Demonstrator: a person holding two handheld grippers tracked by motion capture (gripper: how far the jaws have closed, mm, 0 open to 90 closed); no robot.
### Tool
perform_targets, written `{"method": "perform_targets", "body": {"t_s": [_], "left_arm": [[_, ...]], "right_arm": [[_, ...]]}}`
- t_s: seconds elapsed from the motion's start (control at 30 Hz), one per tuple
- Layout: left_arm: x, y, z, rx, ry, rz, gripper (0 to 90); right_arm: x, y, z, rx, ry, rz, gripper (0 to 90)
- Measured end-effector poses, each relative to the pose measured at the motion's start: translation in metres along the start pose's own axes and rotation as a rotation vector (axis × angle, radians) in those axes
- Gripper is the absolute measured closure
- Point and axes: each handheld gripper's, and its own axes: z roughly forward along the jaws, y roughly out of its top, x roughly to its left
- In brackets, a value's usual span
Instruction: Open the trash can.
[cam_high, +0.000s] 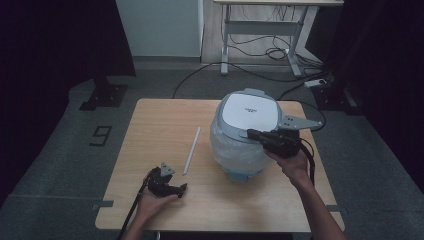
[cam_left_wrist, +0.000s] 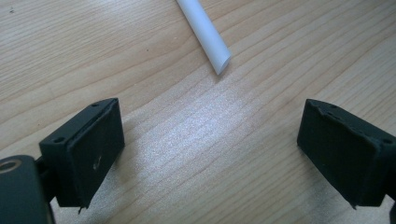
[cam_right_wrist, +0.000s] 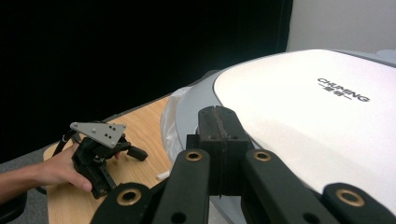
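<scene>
A round bin (cam_high: 235, 150) lined with a clear plastic bag stands on the right half of the wooden table (cam_high: 155, 120). Its white lid (cam_high: 248, 110) is down. My right gripper (cam_high: 249, 133) is shut, with its tips at the lid's near edge; in the right gripper view the joined jaws of the right gripper (cam_right_wrist: 217, 113) lie over the lid (cam_right_wrist: 303, 121). A thin white tube (cam_high: 192, 150) lies flat left of the bin. My left gripper (cam_high: 175, 186) rests low at the front left, open. The tube's end (cam_left_wrist: 217, 56) lies just beyond the left gripper (cam_left_wrist: 210, 116).
A grey-legged desk (cam_high: 260, 30) with loose cables (cam_high: 270, 50) stands behind the table. Black curtains hang at both sides. A "9" mark (cam_high: 101, 135) is on the carpet to the left. Bare tabletop stretches between the tube and the left edge.
</scene>
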Motion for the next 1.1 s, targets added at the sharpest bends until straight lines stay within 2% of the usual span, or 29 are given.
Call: {"method": "perform_targets", "body": {"t_s": [0.17,0.9,1.07,1.1], "left_arm": [[0.0,-0.0001,0.0001,-0.001,0.0,0.0,6.8],[-0.0003,0.0001,0.0,0.0,0.002,-0.002,6.8],[-0.0005,-0.0001,-0.0001,0.0,0.003,-0.003,7.0],[-0.0005,-0.0001,-0.0001,0.0,0.003,-0.003,7.0]], "right_arm": [[-0.0013,-0.0006,0.0043,0.01,0.005,0.008,89.9],[-0.0018,-0.0038,0.0038,0.008,0.027,0.038,90.0],[-0.0016,-0.0039,0.0007,0.003,0.005,0.04,89.9],[-0.0018,-0.0047,-0.0017,-0.011,0.006,0.044,89.9]]}}
